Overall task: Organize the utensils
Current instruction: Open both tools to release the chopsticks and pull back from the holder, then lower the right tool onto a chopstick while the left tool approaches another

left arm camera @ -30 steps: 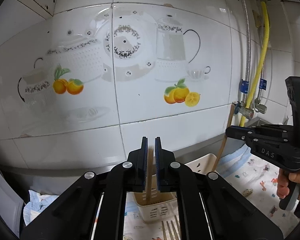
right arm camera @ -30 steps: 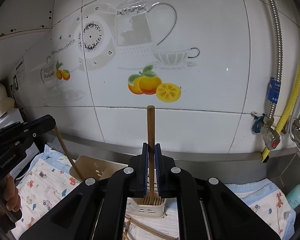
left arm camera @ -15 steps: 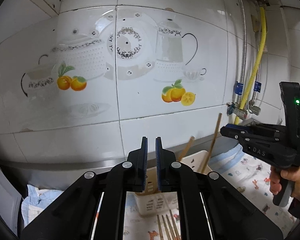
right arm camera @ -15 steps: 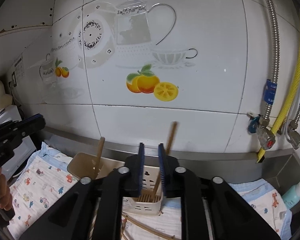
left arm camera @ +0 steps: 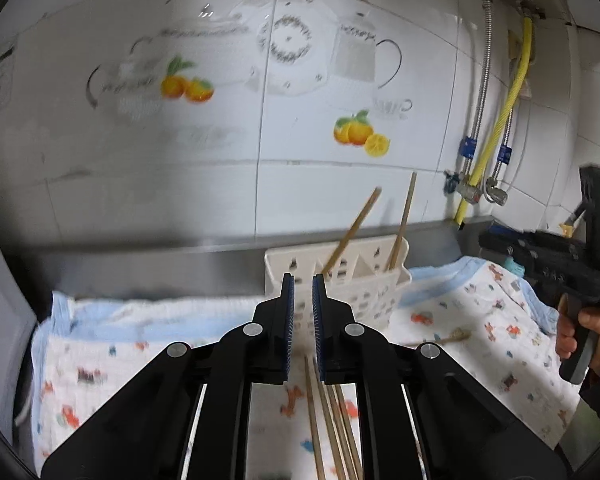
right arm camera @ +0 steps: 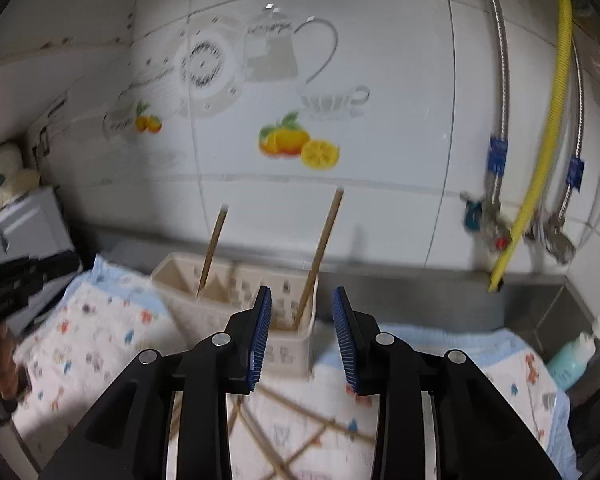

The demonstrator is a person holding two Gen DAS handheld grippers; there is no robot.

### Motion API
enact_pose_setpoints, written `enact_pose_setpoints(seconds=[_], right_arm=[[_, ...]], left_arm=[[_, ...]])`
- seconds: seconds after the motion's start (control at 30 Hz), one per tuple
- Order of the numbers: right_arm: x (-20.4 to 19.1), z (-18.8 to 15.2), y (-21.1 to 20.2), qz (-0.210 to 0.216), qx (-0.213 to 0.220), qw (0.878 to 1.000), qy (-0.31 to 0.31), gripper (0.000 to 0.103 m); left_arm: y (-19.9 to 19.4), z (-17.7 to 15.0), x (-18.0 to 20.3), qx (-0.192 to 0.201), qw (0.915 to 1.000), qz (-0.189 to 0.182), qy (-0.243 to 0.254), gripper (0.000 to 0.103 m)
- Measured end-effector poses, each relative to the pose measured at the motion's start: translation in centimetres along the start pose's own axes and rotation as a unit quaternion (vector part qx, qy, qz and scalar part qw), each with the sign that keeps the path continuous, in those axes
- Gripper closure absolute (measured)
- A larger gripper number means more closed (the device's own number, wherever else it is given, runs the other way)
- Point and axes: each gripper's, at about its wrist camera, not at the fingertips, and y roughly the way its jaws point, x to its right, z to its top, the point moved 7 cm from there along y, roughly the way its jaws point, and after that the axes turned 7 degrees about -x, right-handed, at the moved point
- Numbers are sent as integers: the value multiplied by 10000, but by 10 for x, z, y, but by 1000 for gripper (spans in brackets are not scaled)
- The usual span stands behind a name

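A cream perforated utensil holder (left arm camera: 364, 288) (right arm camera: 220, 304) stands against the wall's steel ledge. Two wooden chopsticks lean in it, one at the left (left arm camera: 352, 232) (right arm camera: 214, 248) and one at the right (left arm camera: 402, 224) (right arm camera: 322, 256). Several loose chopsticks (left arm camera: 328, 420) (right arm camera: 300, 420) lie on the cloth below my grippers. My left gripper (left arm camera: 303, 280) is back from the holder, shut to a narrow slit with nothing in it. My right gripper (right arm camera: 301, 292) is also short of the holder; its jaws are opening and hold nothing. Each gripper also shows at the edge of the other's view (left arm camera: 540, 256) (right arm camera: 28, 276).
A patterned cloth (left arm camera: 480, 320) (right arm camera: 80, 340) covers the counter. Another wooden utensil (left arm camera: 440, 338) lies on it to the right. A yellow hose (right arm camera: 540, 152) and metal hoses with valves hang on the tiled wall at the right. A pale bottle (right arm camera: 572, 356) stands far right, a grey appliance (right arm camera: 20, 220) far left.
Both grippers let go of the chopsticks they held upright; these now lean in the holder. Both grippers drew back from the wall, and the right jaws spread apart.
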Motion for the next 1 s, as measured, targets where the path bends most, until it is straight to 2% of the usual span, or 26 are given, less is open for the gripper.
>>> enact_pose_setpoints(seconds=[0.07,0.13,0.17,0.2,0.4,0.6,1.0], right_arm=[[-1,-20,-2,60,-131,9999,-64,72],[1,-44,-1,139,-295,9995,-60,72],[1,-53,0,161,-369,9992,-72,72],[2,-65,1,157,-469,9987,-94,72],[8,-125,13,240,-975,9948,-171,72],[13,-168,24,345,-1399,9894,-170,72],[14,-195,35,409,-1723,9836,-337,72]], left_arm=[[-2,-13,-1,-85,10000,27,22,93],[-3,-25,-2,-175,9998,16,6,86],[-4,-32,-3,-194,9998,31,-23,69],[-7,-38,-4,-170,9998,106,-29,61],[-10,-69,-5,-371,9992,40,-139,60],[-7,-101,-6,-650,9975,19,-269,60],[0,-154,1,-1036,9939,-19,-379,60]])
